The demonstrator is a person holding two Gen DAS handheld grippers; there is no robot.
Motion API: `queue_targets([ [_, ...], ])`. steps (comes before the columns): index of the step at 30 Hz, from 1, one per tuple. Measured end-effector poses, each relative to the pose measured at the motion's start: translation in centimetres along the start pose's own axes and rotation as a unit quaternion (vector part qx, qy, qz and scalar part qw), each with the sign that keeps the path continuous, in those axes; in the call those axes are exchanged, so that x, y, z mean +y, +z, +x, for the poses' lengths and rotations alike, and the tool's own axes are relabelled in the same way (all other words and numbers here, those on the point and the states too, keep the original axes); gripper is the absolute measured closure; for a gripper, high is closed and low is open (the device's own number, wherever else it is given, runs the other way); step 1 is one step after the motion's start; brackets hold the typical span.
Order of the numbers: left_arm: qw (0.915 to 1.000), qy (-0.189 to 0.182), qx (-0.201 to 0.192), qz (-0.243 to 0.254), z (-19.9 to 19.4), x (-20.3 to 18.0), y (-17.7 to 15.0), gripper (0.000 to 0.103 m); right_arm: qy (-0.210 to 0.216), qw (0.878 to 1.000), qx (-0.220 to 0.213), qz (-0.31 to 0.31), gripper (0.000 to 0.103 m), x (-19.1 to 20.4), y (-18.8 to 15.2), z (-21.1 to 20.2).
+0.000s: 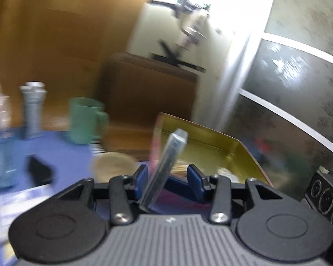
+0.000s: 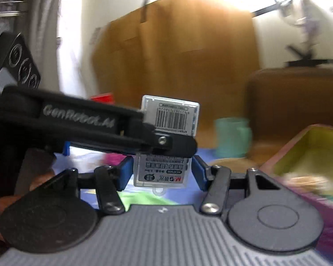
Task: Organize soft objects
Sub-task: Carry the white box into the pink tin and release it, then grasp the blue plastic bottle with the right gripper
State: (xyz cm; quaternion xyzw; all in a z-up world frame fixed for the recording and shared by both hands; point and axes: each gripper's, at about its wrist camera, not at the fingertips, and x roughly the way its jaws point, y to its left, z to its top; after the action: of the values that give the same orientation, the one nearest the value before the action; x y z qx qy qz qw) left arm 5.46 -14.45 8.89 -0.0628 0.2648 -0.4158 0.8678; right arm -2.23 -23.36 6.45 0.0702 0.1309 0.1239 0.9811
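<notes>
A flat clear plastic packet with a barcode label [image 2: 171, 119] hangs in the air between both grippers. In the left wrist view the packet [image 1: 164, 166] stands edge-on, leaning against the left blue finger [image 1: 142, 177], with a wide gap to the other finger. My left gripper [image 1: 167, 177] looks open around it. In the right wrist view my left gripper's black arm [image 2: 100, 130] crosses in front of the packet. My right gripper [image 2: 162, 173] is open, its blue fingers [image 2: 125, 173] either side of the packet's lower end without touching it.
An open box with a yellow-green inside [image 1: 211, 146] [image 2: 310, 155] sits to the right on the blue tablecloth [image 1: 73, 155]. A green mug [image 1: 86, 119] [image 2: 233, 139], a grey bottle [image 1: 33, 110], a black object [image 1: 40, 170] and papers [image 1: 15, 201] lie left. Large cardboard boxes [image 2: 177, 55] stand behind.
</notes>
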Motion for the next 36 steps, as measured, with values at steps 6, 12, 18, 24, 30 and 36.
queue_targets([
  [6, 0.9965, -0.065, 0.043, 0.033, 8.8, -6.1, 1.1, 0.062, -0.119, 0.993, 0.005, 0.017, 0.043, -6.3, 0.1, -1.9],
  [12, 0.9884, -0.113, 0.085, 0.055, 15.0, -10.3, 0.8, 0.06, -0.228, 0.972, 0.015, 0.048, 0.044, -11.8, -0.4, -4.4],
  [18, 0.9873, -0.109, 0.082, 0.081, 16.2, -12.5, -0.1, 0.052, -0.321, 0.943, 0.025, 0.083, 0.042, -15.6, -1.5, -5.4],
  [24, 0.9928, -0.082, 0.074, 0.048, 14.9, -10.1, 0.5, 0.051, -0.336, 0.936, 0.011, 0.102, 0.03, -16.1, -2.0, -5.7],
  [30, 0.9966, -0.059, 0.05, 0.028, 10.9, -6.8, 0.1, 0.047, -0.323, 0.943, -0.014, 0.074, 0.03, -13.8, -1.5, -6.2],
  [36, 0.9993, -0.02, 0.024, 0.019, 5.0, -1.6, -1.9, 0.044, -0.271, 0.961, -0.02, 0.046, 0.034, -10.8, -0.5, -4.8],
])
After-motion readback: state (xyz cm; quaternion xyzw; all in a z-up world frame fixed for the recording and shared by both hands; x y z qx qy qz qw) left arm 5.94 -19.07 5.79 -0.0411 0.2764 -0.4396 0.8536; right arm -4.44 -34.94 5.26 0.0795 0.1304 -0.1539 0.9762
